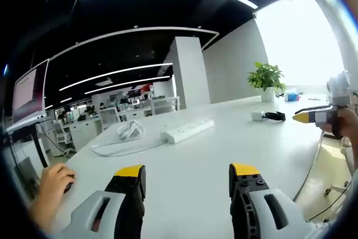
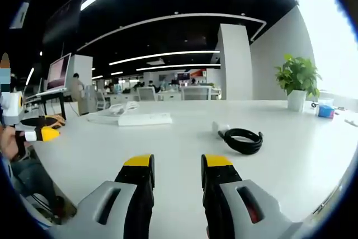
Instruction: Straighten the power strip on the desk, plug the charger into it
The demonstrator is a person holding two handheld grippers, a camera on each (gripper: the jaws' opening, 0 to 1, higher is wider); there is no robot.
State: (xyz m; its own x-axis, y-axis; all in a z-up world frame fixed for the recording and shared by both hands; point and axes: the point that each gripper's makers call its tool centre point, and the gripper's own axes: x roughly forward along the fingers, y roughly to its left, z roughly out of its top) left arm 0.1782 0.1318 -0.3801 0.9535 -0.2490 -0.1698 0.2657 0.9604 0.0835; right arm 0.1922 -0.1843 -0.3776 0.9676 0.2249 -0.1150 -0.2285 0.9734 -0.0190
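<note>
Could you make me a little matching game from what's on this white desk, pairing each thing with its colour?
Things:
1. power strip
2. coiled charger cable
3. potted plant
4. small box by the plant

Colours:
a. green
b. blue
c. white
d. black

Pairs: 1-c, 2-d, 3-a, 4-b

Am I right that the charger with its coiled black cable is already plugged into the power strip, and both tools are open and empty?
Not quite: the charger lies loose on the desk, well apart from the power strip, as the right gripper view shows. The rest holds: the cable is coiled and black, and the left tool and right tool are open and empty.
</note>
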